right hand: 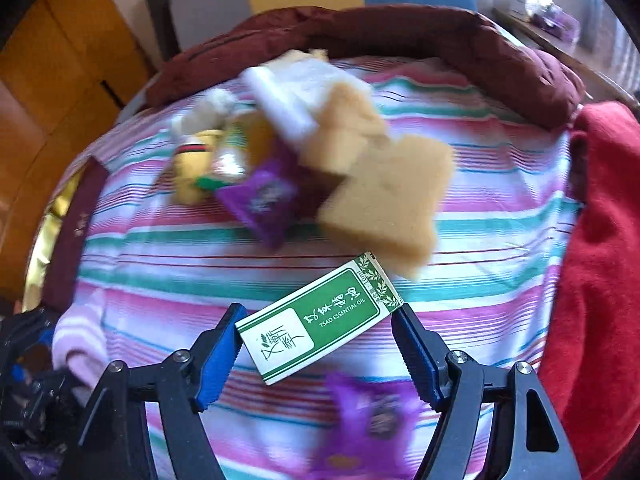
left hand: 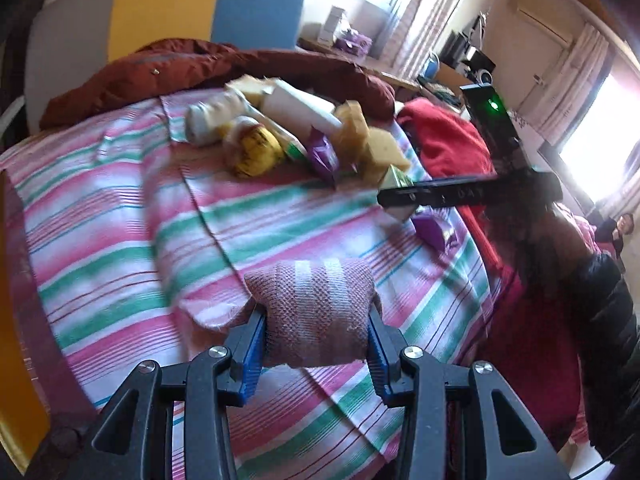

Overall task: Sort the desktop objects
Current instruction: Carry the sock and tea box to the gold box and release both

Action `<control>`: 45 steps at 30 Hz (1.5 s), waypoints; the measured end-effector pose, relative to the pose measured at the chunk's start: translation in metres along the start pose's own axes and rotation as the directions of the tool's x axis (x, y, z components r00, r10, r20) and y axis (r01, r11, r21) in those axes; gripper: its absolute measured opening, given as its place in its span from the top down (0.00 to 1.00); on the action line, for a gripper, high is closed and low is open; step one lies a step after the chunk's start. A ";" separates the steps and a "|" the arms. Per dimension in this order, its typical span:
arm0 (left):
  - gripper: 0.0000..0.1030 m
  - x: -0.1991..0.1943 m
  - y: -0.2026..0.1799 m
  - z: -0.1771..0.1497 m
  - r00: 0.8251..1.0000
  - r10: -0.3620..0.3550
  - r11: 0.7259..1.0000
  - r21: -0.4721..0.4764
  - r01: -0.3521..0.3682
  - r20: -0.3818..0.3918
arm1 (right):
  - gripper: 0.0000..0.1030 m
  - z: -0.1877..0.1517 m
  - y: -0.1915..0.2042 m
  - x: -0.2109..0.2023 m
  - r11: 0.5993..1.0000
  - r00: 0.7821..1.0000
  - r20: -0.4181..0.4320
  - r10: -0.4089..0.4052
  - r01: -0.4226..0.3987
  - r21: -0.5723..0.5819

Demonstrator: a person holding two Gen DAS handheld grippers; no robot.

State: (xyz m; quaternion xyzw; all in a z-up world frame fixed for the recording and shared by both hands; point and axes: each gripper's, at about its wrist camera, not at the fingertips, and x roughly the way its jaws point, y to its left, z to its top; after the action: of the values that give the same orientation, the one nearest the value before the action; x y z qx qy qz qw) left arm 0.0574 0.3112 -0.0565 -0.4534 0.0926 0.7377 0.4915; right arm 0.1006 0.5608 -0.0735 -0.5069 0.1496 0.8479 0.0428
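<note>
Left wrist view: striped cloth (left hand: 120, 216) in pink, green and white covers the surface, creased and soft; whether bed or tabletop under it, cannot tell. Maroon quilted jacket (left hand: 192, 64) bunched along the far edge, red fleece (left hand: 448, 136) at the right. Behind, wall panels in grey, yellow and blue, curtains, a bright window, a cluttered desk (left hand: 400, 76). Left gripper (left hand: 316, 344) pinches a woven pink pad (left hand: 316, 312) with pale stripes, coarse knit, pillow-shaped, lifted just above the cloth. Pile mid-cloth, blurred: white block (left hand: 296, 108), yellow plush (left hand: 256, 152), tan sponge (left hand: 380, 148) with notched edges, purple packet (left hand: 324, 156).

Right wrist view: right gripper (right hand: 318, 332) holds a flat green-and-white carton (right hand: 320, 320) marked "essential oil", tilted, its two ends against the blue ridged pads, held over the cloth. Another purple packet (right hand: 376, 412) lies below it. Wooden cabinet (right hand: 60, 60) at left, gold foil (right hand: 48, 232) at the cloth's edge.
</note>
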 end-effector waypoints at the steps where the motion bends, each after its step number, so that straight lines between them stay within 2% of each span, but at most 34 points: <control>1: 0.57 -0.004 0.001 0.000 1.000 0.002 1.000 -0.003 -0.002 0.007 | 0.27 0.000 0.008 -0.003 1.000 1.000 0.007 0.015 -0.015 -0.006; 10: 0.57 -0.050 0.027 -0.007 0.995 0.055 0.995 -0.093 -0.047 0.087 | 0.27 -0.001 0.091 -0.023 0.984 0.995 0.051 0.086 -0.077 -0.162; 13: 0.57 -0.073 0.034 -0.008 0.986 0.096 0.991 -0.107 -0.082 0.133 | 0.27 0.003 0.122 -0.031 0.972 0.984 0.086 0.157 -0.138 -0.191; 16: 0.57 -0.099 0.042 -0.011 0.971 0.153 0.983 -0.128 -0.131 0.185 | 0.27 0.010 0.154 -0.030 0.959 0.973 0.104 0.206 -0.179 -0.218; 19: 0.57 -0.127 0.059 -0.014 0.954 0.200 0.970 -0.181 -0.161 0.226 | 0.27 0.017 0.190 -0.026 0.938 0.953 0.109 0.282 -0.249 -0.243; 24: 0.57 -0.172 0.104 -0.024 0.906 0.329 0.924 -0.288 -0.252 0.265 | 0.27 0.026 0.249 -0.015 0.893 0.917 0.089 0.389 -0.351 -0.281; 26: 0.57 -0.187 0.127 -0.031 0.882 0.395 0.894 -0.328 -0.305 0.257 | 0.27 0.026 0.275 -0.013 0.869 0.904 0.071 0.421 -0.379 -0.318; 29: 0.57 -0.201 0.165 -0.042 0.856 0.473 0.845 -0.383 -0.373 0.208 | 0.27 0.026 0.311 -0.006 0.836 0.893 0.037 0.448 -0.405 -0.370; 31: 0.57 -0.203 0.186 -0.048 0.849 0.500 0.821 -0.406 -0.401 0.172 | 0.27 0.022 0.339 0.000 0.808 0.888 0.002 0.460 -0.418 -0.414; 35: 0.57 -0.203 0.228 -0.063 0.819 0.566 0.758 -0.447 -0.475 0.090 | 0.27 0.012 0.383 0.017 0.761 0.883 -0.069 0.463 -0.437 -0.479; 39: 0.57 -0.200 0.255 -0.075 0.802 0.594 0.719 -0.480 -0.502 0.052 | 0.27 0.002 0.415 0.041 0.741 0.888 -0.126 0.442 -0.441 -0.506; 42: 0.56 -0.193 0.270 -0.078 0.801 0.598 0.703 -0.494 -0.512 0.021 | 0.25 -0.003 0.429 0.060 0.740 0.896 -0.164 0.412 -0.434 -0.514; 45: 0.50 -0.185 0.284 -0.082 0.812 0.584 0.695 -0.512 -0.504 -0.006 | 0.25 -0.008 0.435 0.075 0.744 0.895 -0.199 0.400 -0.443 -0.500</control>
State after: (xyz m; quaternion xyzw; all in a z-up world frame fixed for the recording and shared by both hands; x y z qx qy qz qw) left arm -0.1052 0.0023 -0.0505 -0.4552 -0.0066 0.8816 0.1245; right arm -0.0267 0.1384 -0.0507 -0.4845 0.0207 0.8223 -0.2979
